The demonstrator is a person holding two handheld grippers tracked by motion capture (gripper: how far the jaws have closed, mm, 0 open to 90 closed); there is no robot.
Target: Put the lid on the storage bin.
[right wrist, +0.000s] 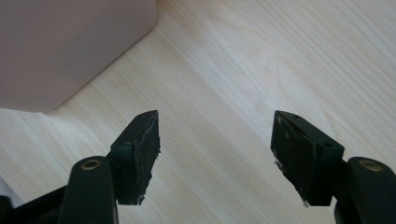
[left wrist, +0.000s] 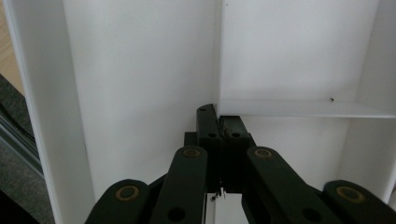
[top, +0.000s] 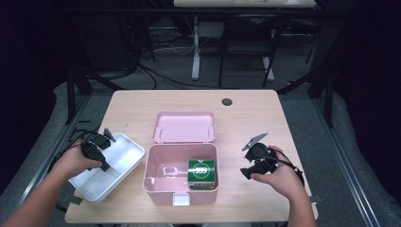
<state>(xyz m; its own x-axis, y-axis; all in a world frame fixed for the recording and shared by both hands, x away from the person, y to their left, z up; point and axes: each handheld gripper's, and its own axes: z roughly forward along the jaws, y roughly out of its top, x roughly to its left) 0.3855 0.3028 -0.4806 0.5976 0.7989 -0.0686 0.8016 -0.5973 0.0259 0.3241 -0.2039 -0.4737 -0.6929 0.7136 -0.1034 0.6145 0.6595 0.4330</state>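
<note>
Pale wood table (top: 265,113) — white divided tray (top: 120,163), glossy.

Overhead light falls evenly on the table (top: 255,118); the surrounding room is dark. Glare spots the pink box (top: 165,169) floor. Gripper views are soft, near jaws blurred, shadows faint.

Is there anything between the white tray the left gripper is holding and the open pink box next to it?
Nothing visible. The left gripper is shut on a divider wall of the white tray, whose near corner lies close to the pink box, with bare table between. Inside the box, a green packet fills the right side.
</note>
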